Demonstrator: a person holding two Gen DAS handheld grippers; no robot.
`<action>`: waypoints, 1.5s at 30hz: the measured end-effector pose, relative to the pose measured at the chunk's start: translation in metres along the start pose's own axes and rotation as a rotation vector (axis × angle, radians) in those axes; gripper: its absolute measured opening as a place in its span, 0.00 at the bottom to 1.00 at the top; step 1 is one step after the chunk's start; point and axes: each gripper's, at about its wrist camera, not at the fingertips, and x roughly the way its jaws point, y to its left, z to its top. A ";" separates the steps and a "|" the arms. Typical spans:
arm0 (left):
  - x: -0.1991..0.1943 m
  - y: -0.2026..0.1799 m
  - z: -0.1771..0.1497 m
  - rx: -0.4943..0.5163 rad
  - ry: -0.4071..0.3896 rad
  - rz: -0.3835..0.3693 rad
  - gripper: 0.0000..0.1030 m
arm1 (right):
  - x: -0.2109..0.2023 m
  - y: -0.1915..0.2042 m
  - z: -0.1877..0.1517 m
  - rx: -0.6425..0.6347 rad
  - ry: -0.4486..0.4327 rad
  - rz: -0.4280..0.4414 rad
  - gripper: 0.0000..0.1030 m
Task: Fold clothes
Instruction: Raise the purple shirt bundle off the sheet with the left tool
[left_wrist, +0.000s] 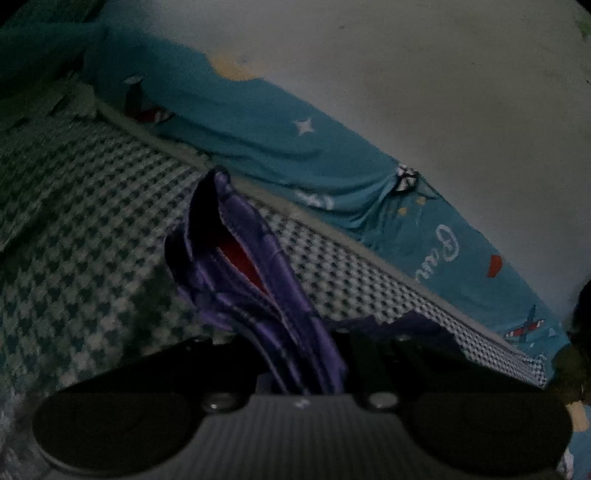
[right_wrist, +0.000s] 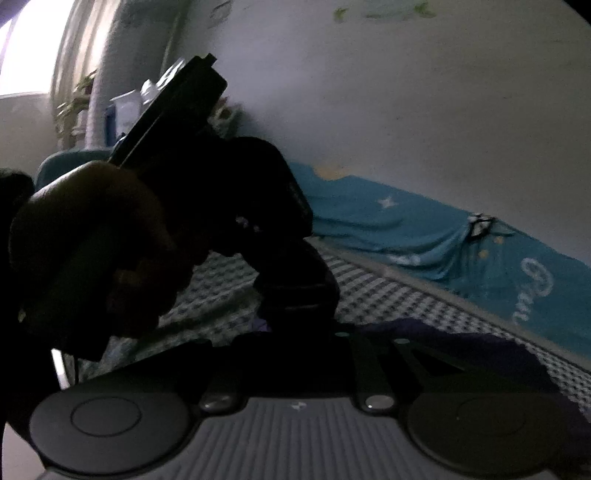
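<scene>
**Purple garment gathered in both grippers over a checked bedcover**

Dim light falls on a bed spread with a green-and-white checked cover (left_wrist: 92, 206), and along its far edge a teal printed sheet (left_wrist: 258, 122) hangs against a pale wall (left_wrist: 424, 74).

At the centre is the purple garment (left_wrist: 255, 266), a glossy fabric bunched into long folds with a red patch showing inside one fold. It rises in front of the left gripper (left_wrist: 299, 354), whose jaws are closed tight on the bunched cloth; the fabric runs straight back between the black fingers.

In the right wrist view, more of the garment lies as a dark purple band across the checked cover just ahead of the right gripper (right_wrist: 295, 343). Its jaws are nearly together, and the cloth reaches them, but the spot is too dark to see whether the pads press on it.

Further left in that view, a person's hand (right_wrist: 85, 236) grips the handle of the left gripper, which is held above the bed. Behind it stand a bright window (right_wrist: 33, 48) and some plants (right_wrist: 74, 107).
</scene>
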 end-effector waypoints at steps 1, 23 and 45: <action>0.001 -0.008 0.002 0.009 -0.004 -0.003 0.09 | -0.003 -0.004 0.001 0.008 -0.007 -0.011 0.12; 0.078 -0.189 0.009 0.239 0.069 -0.112 0.09 | -0.045 -0.129 -0.014 0.337 -0.036 -0.321 0.12; 0.162 -0.230 -0.037 0.337 0.203 -0.150 0.40 | -0.045 -0.184 -0.072 0.749 0.150 -0.473 0.18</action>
